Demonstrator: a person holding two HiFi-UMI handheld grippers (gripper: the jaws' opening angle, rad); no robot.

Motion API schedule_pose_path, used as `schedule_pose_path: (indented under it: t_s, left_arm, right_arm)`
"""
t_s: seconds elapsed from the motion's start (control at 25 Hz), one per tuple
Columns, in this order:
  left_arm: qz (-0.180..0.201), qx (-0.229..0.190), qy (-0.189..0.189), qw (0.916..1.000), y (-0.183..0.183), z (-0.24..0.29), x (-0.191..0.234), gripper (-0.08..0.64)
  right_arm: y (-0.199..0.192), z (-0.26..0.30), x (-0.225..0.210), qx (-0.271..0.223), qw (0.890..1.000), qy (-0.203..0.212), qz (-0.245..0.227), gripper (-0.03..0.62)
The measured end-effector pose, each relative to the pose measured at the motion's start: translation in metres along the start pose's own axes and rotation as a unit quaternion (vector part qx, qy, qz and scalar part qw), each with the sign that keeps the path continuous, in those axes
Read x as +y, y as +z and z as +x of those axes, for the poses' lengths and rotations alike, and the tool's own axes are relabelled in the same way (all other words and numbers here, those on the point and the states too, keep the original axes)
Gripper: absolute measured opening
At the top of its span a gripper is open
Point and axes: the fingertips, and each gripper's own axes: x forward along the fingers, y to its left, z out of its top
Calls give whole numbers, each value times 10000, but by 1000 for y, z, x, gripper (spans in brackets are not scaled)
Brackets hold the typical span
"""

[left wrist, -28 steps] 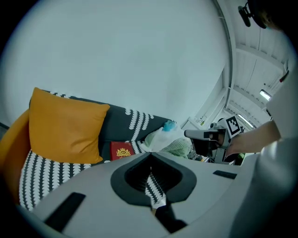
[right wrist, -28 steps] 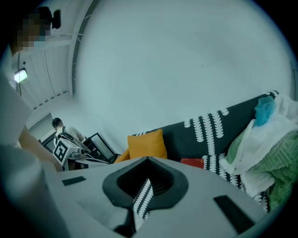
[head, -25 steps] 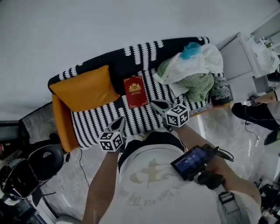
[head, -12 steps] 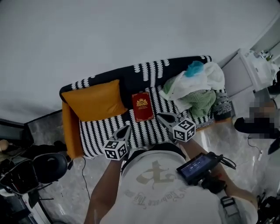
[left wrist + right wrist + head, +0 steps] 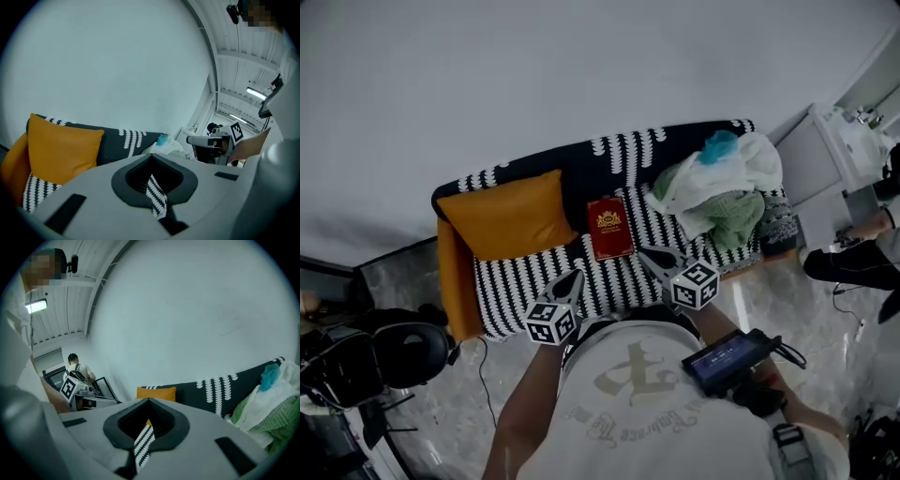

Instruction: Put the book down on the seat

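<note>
The book (image 5: 610,228) is lying flat and cover up on the seat (image 5: 534,279) of the sofa, about midway along it, and neither gripper is touching it. Its red cover is showing a gold emblem near the top; any lettering with it is too small to read.

The seat, in black-and-white stripes, is bearing three things. An orange cushion (image 5: 508,216) is leaning against the backrest just beside the book on the left. The book is sitting in the middle. A pile of cloths (image 5: 722,192), white and green with a turquoise piece on top, is filling the right end.

The left gripper (image 5: 577,275) is hovering over the front edge of the seat, nearer the person than the book, with its jaws pressed together on nothing. Only striped fabric is showing past them in the left gripper view. The right gripper (image 5: 643,251) is hanging just in front of the book's near right corner, its jaws likewise pressed together and empty. Each cube is showing black-and-white square markers.

A device (image 5: 727,359) on the person's right forearm is glowing with lines of text too small to read. The pale print on the person's shirt (image 5: 628,403) is also not legible.
</note>
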Motion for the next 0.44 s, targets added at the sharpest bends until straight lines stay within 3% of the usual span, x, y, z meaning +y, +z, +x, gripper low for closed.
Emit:
schedule_pose_path:
  t_s: [0.44]
  left_arm:
    - [46, 8, -57, 10000, 7, 12, 3, 11]
  right_arm:
    - [1, 10, -4, 5, 10000, -8, -6, 14]
